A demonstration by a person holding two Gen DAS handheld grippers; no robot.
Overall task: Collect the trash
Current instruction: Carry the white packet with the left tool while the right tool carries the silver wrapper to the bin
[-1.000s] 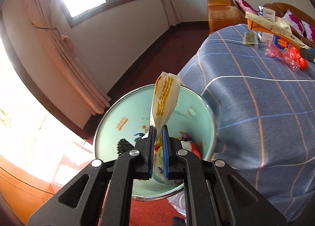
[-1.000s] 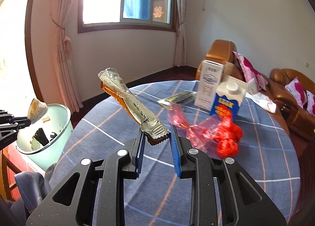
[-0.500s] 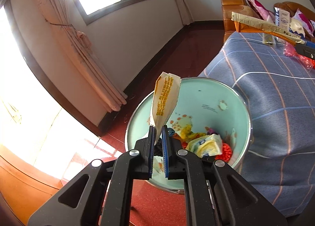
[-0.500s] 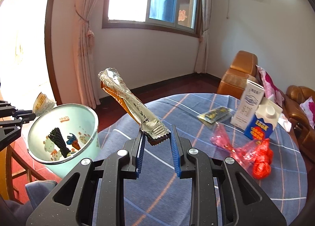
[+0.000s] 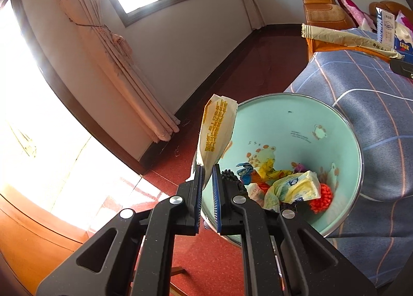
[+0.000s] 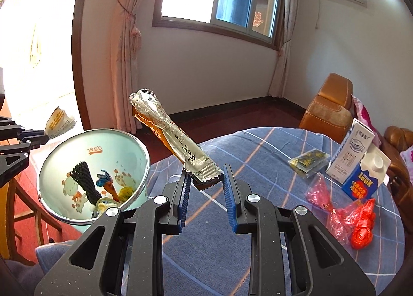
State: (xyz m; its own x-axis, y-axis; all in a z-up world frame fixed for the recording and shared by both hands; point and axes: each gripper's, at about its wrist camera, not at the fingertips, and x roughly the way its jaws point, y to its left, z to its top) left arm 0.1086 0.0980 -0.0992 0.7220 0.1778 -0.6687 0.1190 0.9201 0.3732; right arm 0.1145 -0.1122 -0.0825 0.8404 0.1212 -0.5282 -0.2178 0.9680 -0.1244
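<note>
While your left gripper (image 5: 207,180) pinches the white-and-yellow wrapper (image 5: 216,131) nearly shut above the bin rim (image 5: 360,167), your right gripper (image 6: 206,182) holds the silver wrapper (image 6: 170,138), moderately spread, over the bench (image 6: 271,154).

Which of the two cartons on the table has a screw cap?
The blue carton, front right; the taller white carton behind it shows none.

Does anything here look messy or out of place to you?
Yes: litter on the blue checked tablecloth. A crumpled red plastic bag, a small dark sachet and two cartons lie scattered, while the mint bin beside it holds trash.
</note>
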